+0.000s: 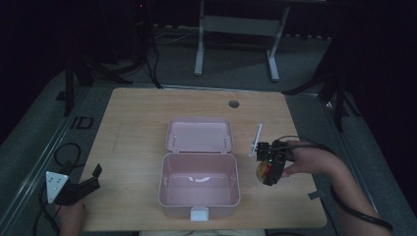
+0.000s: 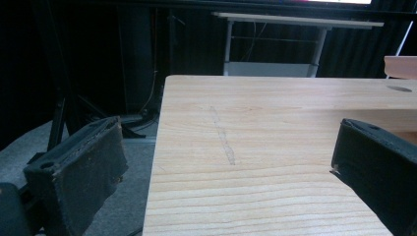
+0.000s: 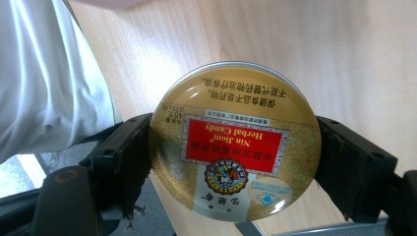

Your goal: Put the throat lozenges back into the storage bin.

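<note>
Pale wood bench (image 1: 147, 113), wide and mostly bare, carrying an open pink box (image 1: 199, 184) at centre with lid (image 1: 199, 134) folded back. Just right of that box, clear of the wood: a round gold candy tin (image 3: 235, 142), pinched edge-on across its rim by the right gripper (image 1: 269, 172).

Risk, judged from here: smooth curved metal against flat fingers (image 3: 123, 157), so liable to slip or swivel out and fall short of the box wall, should the squeeze ease or the wrist jerk.

Right hand (image 1: 307, 160) reaching in from the side, forearm angled inward. Left gripper (image 1: 88, 183) low at the bench's left edge, spread wide, holding nothing.
</note>
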`<state>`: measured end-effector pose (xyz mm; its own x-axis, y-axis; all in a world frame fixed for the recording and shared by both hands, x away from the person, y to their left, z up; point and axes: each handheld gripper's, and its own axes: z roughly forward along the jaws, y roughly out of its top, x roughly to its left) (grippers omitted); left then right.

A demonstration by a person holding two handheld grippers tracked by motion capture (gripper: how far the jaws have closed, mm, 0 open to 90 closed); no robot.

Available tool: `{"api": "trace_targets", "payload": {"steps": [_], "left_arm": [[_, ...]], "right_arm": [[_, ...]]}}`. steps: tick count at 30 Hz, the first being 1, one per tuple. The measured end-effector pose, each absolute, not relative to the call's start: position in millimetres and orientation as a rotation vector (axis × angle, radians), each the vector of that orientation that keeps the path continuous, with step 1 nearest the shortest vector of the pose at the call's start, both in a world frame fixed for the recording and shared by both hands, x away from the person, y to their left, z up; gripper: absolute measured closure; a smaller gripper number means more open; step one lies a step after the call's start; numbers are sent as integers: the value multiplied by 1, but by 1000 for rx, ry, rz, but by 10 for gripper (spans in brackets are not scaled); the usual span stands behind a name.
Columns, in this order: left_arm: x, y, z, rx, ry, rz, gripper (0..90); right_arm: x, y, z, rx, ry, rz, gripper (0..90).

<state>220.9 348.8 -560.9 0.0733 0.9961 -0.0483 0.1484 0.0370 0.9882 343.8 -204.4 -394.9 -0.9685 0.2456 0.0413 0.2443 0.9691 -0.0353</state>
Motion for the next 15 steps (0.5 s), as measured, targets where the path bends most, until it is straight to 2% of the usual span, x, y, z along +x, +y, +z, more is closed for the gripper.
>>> {"api": "trace_targets", "payload": {"steps": [7,15], "left_arm": [[221,349,-561,1317,1278,1048,4],[221,349,-561,1318,1279,1049,4]], "right_arm": [[343,-198,-353,-374,-3125,-2,204],[339,-179,-345,-301,-3128,-23,204]]}}
